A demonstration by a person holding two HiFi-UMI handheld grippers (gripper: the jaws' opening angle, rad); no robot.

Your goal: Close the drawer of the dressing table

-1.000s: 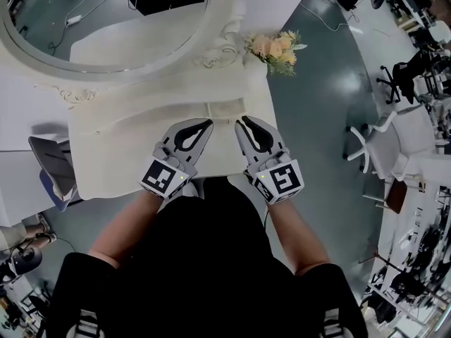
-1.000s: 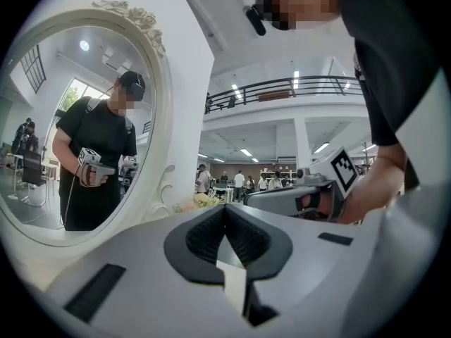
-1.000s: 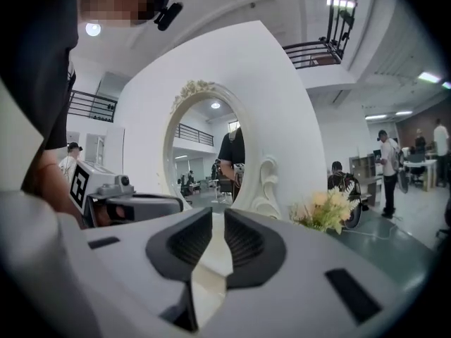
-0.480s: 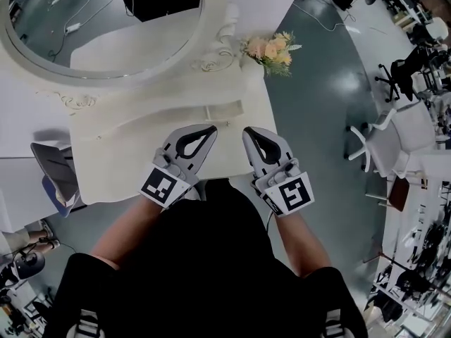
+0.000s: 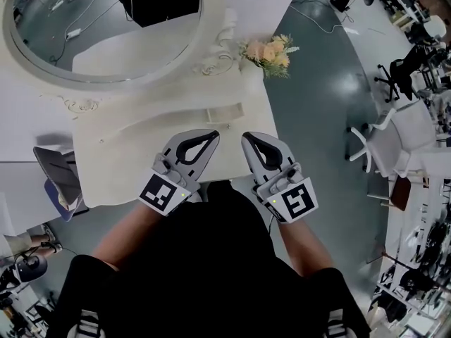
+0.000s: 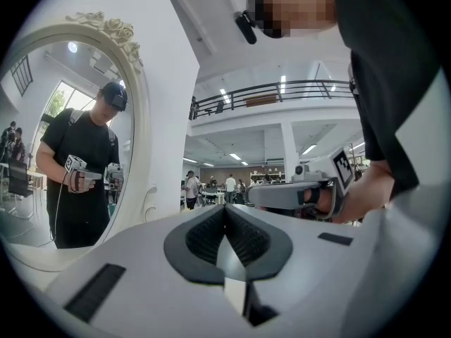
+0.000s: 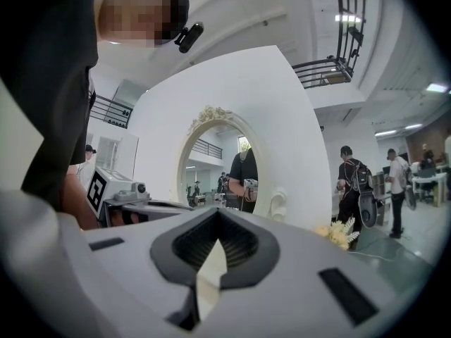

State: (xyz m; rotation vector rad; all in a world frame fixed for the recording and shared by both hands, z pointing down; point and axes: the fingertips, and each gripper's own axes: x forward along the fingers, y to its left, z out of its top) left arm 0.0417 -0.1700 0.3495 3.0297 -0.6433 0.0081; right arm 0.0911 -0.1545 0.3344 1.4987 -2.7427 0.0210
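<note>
Step in hand: closing push judged done or nearly so; no drawer front seen jutting past the near edge of the tabletop (image 5: pixel 134 153).
Drawer: somewhere under that near edge, hidden by the tabletop, both tools and the person's body; flushness not checkable from here.
Left tool (image 5: pixel 211 135): clenched on nothing, tips together, pointing level over the near edge.
Right tool (image 5: pixel 247 139): clenched too and empty, just beside the left one without touching it.
Next move: probably a check that the front sits flush; if proud, a straight level nudge with closed tips, evenly on both sides to avoid skewing.
Edges: near rim directly below the tips; raised strip (image 5: pixel 224 111) just beyond them; mirror (image 5: pixel 91 27) and flowers (image 5: pixel 268 49) further back, well apart.
Open room: bare floor (image 5: pixel 317 104) to the right of the tabletop; free space back toward the body for withdrawing.
</note>
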